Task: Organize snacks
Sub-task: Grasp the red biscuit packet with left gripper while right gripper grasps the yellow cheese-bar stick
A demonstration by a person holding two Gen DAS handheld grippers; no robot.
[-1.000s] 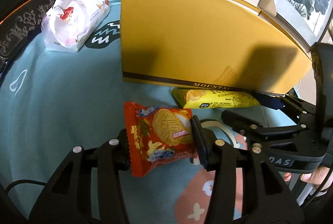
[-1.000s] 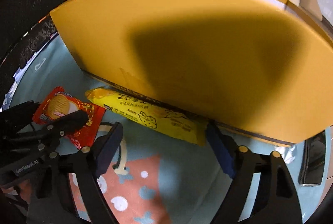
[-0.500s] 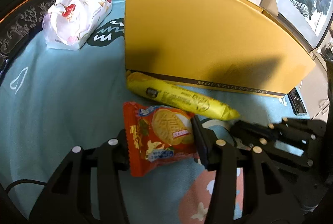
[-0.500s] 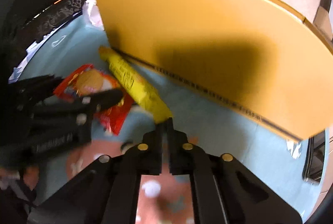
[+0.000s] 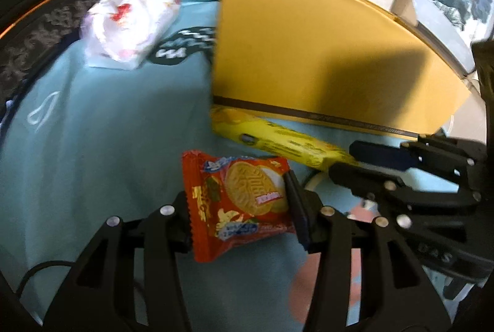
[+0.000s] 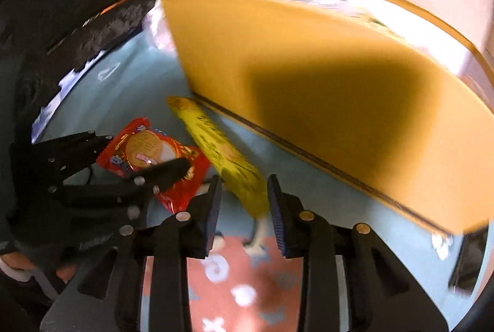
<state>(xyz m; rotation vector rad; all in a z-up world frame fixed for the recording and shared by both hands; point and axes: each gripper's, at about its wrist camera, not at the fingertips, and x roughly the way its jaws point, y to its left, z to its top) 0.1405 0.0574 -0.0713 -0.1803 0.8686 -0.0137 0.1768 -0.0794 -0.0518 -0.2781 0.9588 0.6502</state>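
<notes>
My left gripper [image 5: 237, 202] is shut on a red biscuit packet [image 5: 240, 202] and holds it just above the blue cloth; the packet also shows in the right wrist view [image 6: 154, 153]. A long yellow snack pack [image 5: 278, 140] lies along the foot of the yellow cardboard box [image 5: 324, 60]. My right gripper [image 6: 244, 202] has its jaws apart around the near end of the yellow pack [image 6: 222, 153], not pressing it. The right gripper also shows in the left wrist view [image 5: 355, 159]. Several snacks show blurred inside the open box [image 6: 308, 69].
A white tissue pack [image 5: 129, 20] lies at the back left on the light blue cloth [image 5: 92, 146]. A dark carved table edge [image 5: 37, 32] rings the cloth. A dark phone-like object [image 6: 466, 258] lies at the right by the box.
The right gripper went from shut on the yellow pack's end to jaws apart around it. The pack has been dragged leftward along the box. The left gripper holds the red packet throughout.
</notes>
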